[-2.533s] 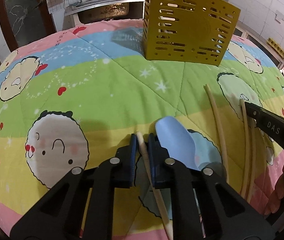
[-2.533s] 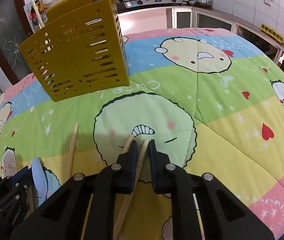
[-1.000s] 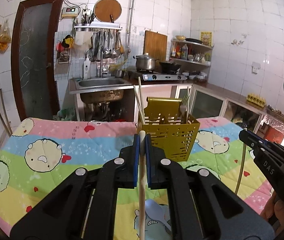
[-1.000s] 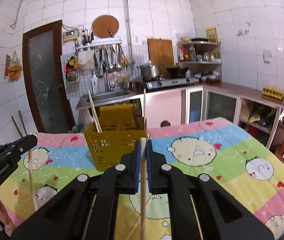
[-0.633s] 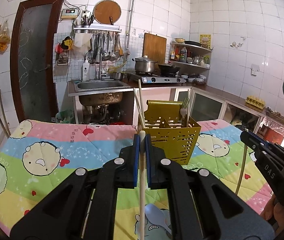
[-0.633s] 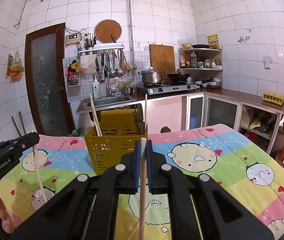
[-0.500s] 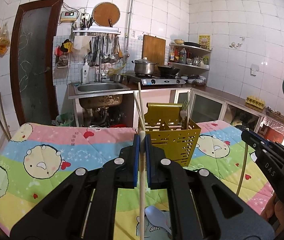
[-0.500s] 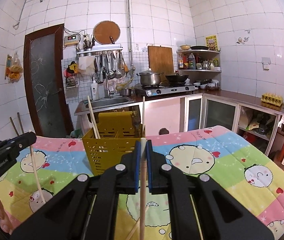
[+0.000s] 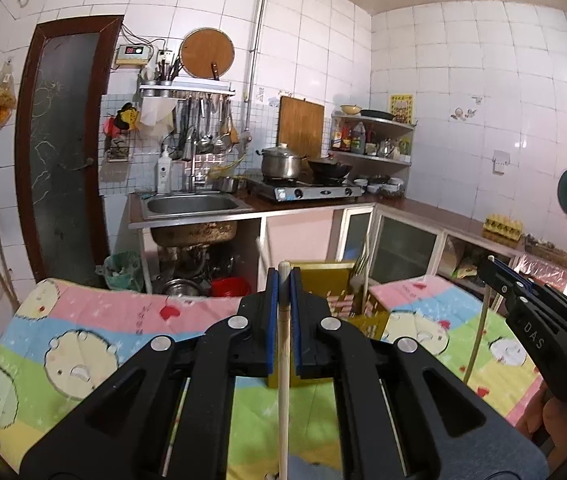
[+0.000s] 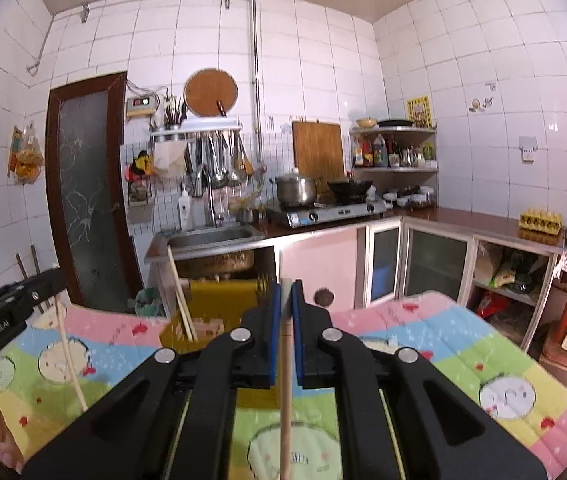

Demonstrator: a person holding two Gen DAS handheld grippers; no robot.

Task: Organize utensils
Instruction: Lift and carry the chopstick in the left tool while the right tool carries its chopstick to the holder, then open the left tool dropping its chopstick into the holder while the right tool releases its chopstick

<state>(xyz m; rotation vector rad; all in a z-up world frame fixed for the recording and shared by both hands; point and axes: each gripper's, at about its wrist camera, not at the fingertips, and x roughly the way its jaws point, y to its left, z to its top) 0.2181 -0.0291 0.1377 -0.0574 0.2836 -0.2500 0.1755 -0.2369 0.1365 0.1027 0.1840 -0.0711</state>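
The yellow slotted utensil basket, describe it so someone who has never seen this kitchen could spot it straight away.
Start at the table under the bright cartoon quilt, in front of the steel sink. On the quilt's far side stands the yellow slotted plastic utensil basket, partly hidden behind the jaws of the right gripper. It is the only upright box on the quilt, and a pale wooden chopstick leans out of it.

The worktop cover (image 9: 95, 344) is banded in pink, blue, green and yellow, printed with cartoon faces and red hearts. The slotted utensil basket (image 10: 219, 292) is mustard yellow. Black claws (image 9: 283, 312) are lined with blue pads (image 9: 269, 320).
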